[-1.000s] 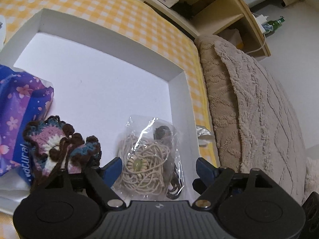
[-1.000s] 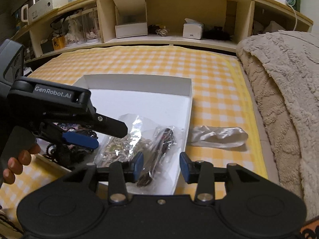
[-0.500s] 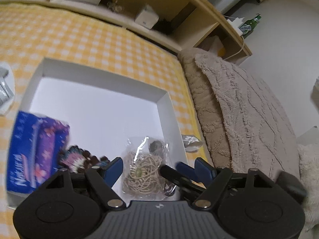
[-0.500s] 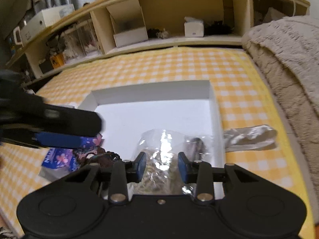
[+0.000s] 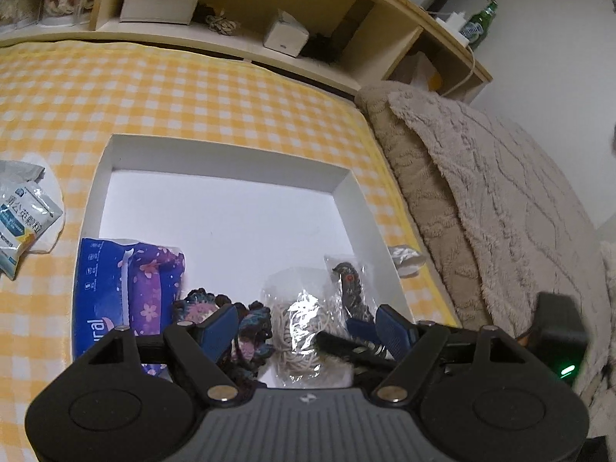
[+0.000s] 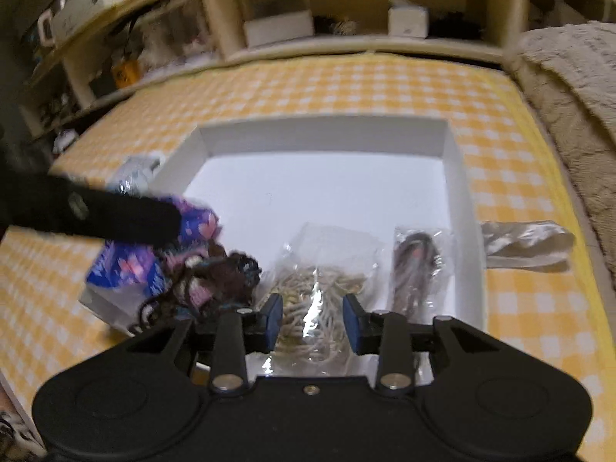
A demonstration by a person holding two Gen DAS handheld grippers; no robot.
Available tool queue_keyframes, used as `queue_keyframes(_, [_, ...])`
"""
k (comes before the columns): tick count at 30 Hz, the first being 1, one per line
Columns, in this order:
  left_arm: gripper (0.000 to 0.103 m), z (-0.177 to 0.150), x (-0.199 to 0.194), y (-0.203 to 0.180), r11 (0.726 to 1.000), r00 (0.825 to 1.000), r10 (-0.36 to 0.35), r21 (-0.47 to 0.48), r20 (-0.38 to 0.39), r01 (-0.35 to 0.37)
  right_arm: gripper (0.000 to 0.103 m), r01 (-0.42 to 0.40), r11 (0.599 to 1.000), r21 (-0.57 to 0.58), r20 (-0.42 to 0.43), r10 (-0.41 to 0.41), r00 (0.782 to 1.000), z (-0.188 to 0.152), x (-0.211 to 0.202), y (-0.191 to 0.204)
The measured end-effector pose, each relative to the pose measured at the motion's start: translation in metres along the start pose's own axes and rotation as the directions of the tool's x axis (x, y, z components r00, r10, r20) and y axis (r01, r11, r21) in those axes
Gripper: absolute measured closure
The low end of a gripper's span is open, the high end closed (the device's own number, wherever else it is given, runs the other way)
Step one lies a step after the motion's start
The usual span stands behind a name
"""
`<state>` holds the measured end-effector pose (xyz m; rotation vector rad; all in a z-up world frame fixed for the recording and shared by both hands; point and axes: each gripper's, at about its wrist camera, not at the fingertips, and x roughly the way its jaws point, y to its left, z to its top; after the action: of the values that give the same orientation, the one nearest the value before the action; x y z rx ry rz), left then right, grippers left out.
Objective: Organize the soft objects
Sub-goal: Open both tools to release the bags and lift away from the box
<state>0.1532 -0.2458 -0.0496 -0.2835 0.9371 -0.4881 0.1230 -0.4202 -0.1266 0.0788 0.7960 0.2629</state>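
Observation:
A shallow white box (image 5: 227,161) (image 6: 323,131) lies on the yellow checked cloth. Along its near side sit a blue and purple tissue pack (image 5: 127,292) (image 6: 127,265), a dark crochet piece (image 5: 215,308) (image 6: 215,281), a clear bag of cream cord (image 5: 300,327) (image 6: 319,285) and a clear bag with a dark item (image 5: 350,285) (image 6: 415,265). My left gripper (image 5: 308,329) is open above the crochet piece and the cord bag, holding nothing. My right gripper (image 6: 312,321) is open over the cord bag, also holding nothing. The left gripper shows as a blurred black bar in the right wrist view.
A crumpled silver wrapper (image 5: 404,256) (image 6: 527,242) lies on the cloth just right of the box. A white printed packet (image 5: 23,215) lies to its left. A beige blanket (image 5: 481,192) fills the right side. A cluttered wooden shelf (image 5: 269,19) runs behind.
Both grippers have drawn back and up from the box, so more of it shows. The right gripper has shifted left, from the dark-item bag to the cord bag. Nothing was picked up.

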Motion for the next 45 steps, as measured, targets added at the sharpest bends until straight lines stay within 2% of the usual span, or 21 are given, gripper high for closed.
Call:
queue_keyframes(6, [0.024,-0.002,-0.011,-0.008,0.998,1.0,0.013,0.058,0.009,-0.013,0.065,0.017,0.999,0.038,0.08,-0.02,0.997,0.004,-0.048,-0.002])
queue_keyframes(14, [0.022,-0.005,-0.035,-0.013,0.992,0.998,0.046,0.113,0.052,-0.051,0.053,0.057,0.993,0.108,0.145,-0.072,0.987,0.008,-0.094,-0.006])
queue_keyframes(20, [0.007,-0.009,-0.051,-0.009,0.989,0.994,0.08,0.12,0.074,-0.089,0.026,0.077,0.988,0.13,0.175,-0.099,0.979,0.002,-0.121,0.001])
queue_keyframes(22, [0.003,-0.011,-0.056,-0.009,0.987,0.993,0.084,0.13,0.078,-0.094,0.011,0.098,0.988,0.118,0.181,-0.118,0.976,0.0,-0.128,0.008])
queue_keyframes(24, [0.0,-0.014,-0.062,-0.008,0.984,0.992,0.094,0.143,0.087,-0.106,0.002,0.118,0.987,0.113,0.192,-0.138,0.972,-0.002,-0.135,0.014])
queue_keyframes(28, [0.0,-0.019,-0.073,-0.009,0.973,0.986,0.126,0.179,0.111,-0.145,0.0,0.155,0.979,0.132,0.211,-0.18,0.961,-0.005,-0.147,0.022])
queue_keyframes(39, [0.0,-0.026,-0.106,-0.005,0.96,0.98,0.123,0.233,0.158,-0.158,0.0,0.224,0.966,0.13,0.189,-0.246,0.951,-0.003,-0.163,0.043])
queue_keyframes(45, [0.0,-0.023,-0.125,0.005,0.954,0.975,0.128,0.245,0.183,-0.171,0.0,0.242,0.964,0.108,0.221,-0.26,0.94,0.005,-0.168,0.062])
